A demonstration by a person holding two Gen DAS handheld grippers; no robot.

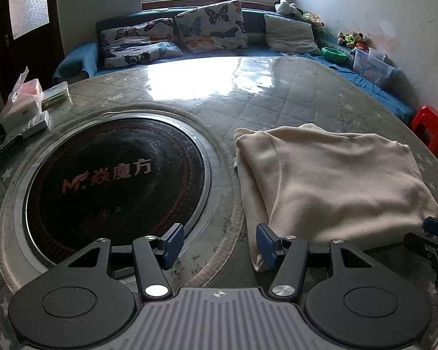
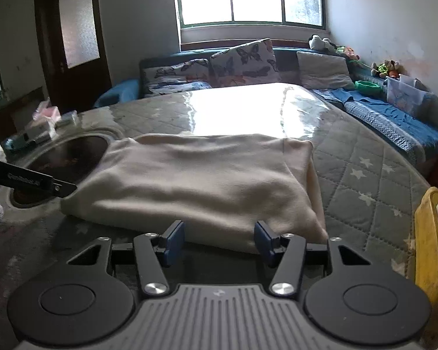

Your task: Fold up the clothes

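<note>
Lying folded on the quilted table [image 2: 365,180], cream garment [image 2: 195,180] sits dead ahead of right gripper [image 2: 219,240], off to the right of left gripper [image 1: 220,246]; both jaws wide open, holding nothing.

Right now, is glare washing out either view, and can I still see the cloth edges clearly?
Left wrist view: window glare blows out the far table cover, clear of the cream cloth, whose near edge reads sharply. Right wrist view: the glare patch sits just behind the cloth, so its far edge is low in contrast; near edge is clear. Fisheye bends both.
</note>
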